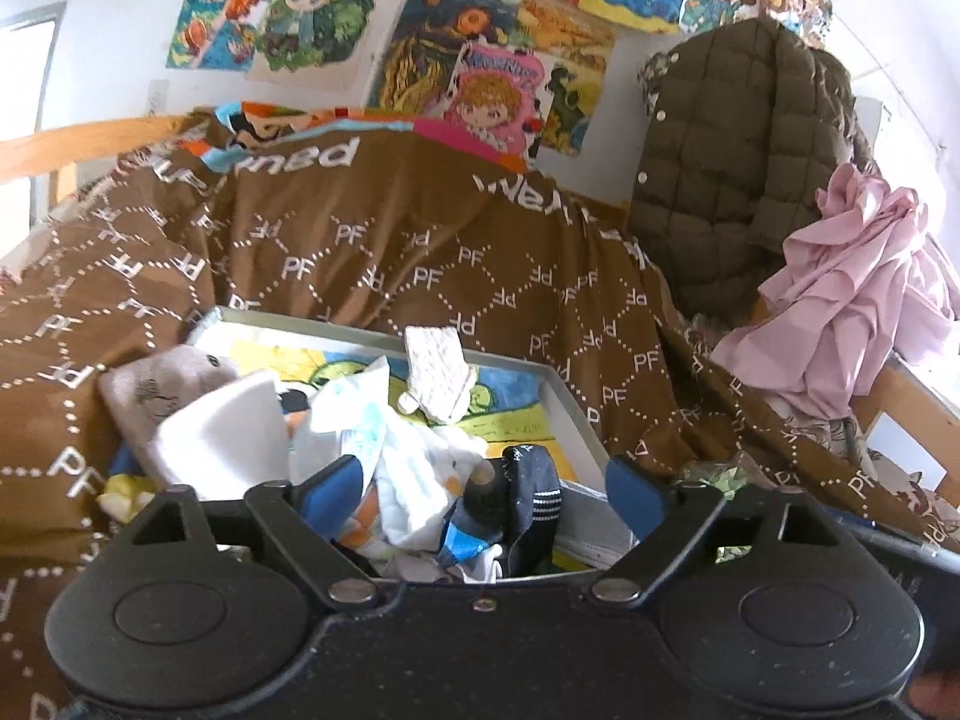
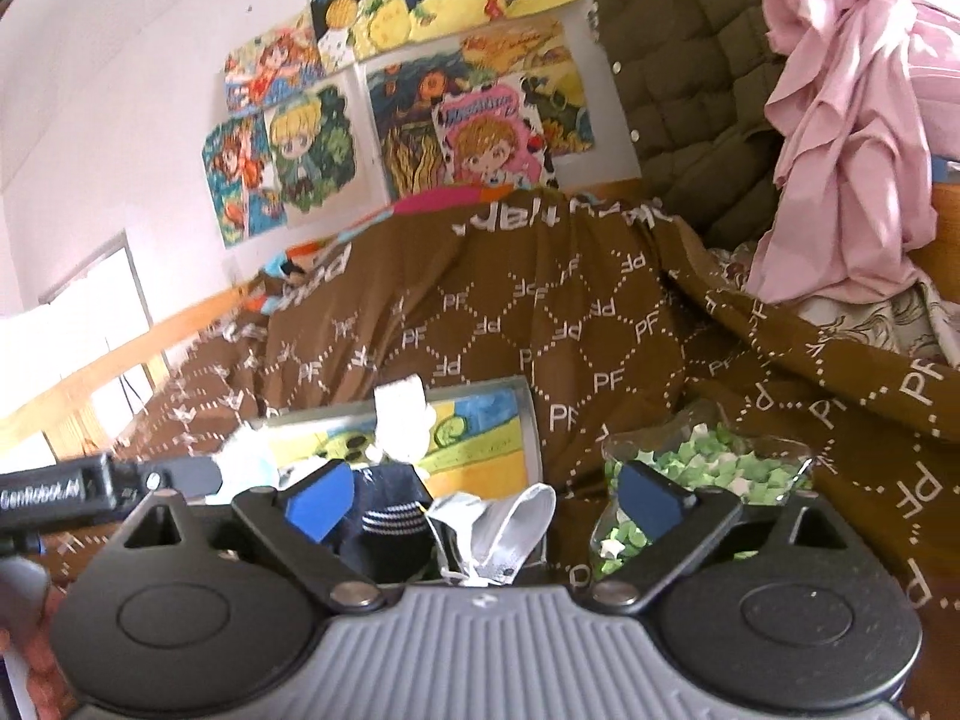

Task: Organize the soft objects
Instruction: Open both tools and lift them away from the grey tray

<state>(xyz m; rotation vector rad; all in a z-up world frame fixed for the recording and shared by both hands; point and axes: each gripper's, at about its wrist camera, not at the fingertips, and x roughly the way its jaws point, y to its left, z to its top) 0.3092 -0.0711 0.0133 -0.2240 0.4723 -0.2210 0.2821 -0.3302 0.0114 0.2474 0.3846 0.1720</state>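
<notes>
Socks [image 1: 420,468] lie heaped in a shallow tray [image 1: 570,402] on the bed; sorting looks barely begun. Left gripper [image 1: 480,489] and right gripper [image 2: 486,495] hover wide, empty, the right near the tray's right edge over a grey sock [image 2: 510,531], likely next for pinching.

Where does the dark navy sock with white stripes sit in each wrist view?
Left wrist: dark navy sock lies low centre, between the open left claw fingers, in the tray.
Right wrist: sock low left of centre, just inside the right claw's left finger.
Shared landmark: upright white sock.
</notes>
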